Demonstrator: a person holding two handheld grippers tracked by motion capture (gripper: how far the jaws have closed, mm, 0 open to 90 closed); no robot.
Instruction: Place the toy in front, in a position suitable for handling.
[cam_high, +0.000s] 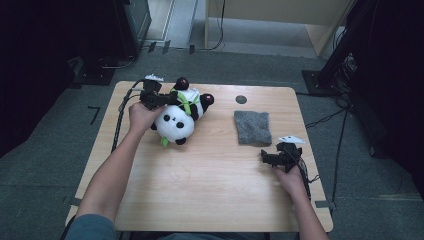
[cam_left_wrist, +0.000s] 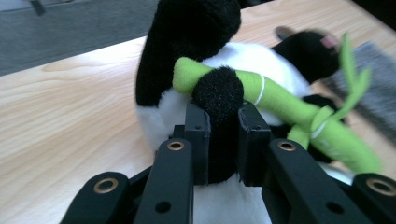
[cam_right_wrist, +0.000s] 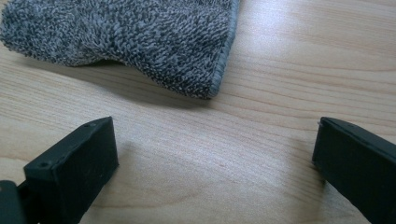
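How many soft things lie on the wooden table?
2. The panda toy lies at the far left of the table, its black arm clamped in the left tool. The grey cloth lies flat at the right, beyond the open right tool.

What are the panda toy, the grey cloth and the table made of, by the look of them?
Panda toy: soft plush, fuzzy black and white pile, with a smoother green fabric stalk, probably felt.
Grey cloth: looped terry or microfibre, with a stitched edge.
Table: pale wood grain with a matt finish, possibly laminate.
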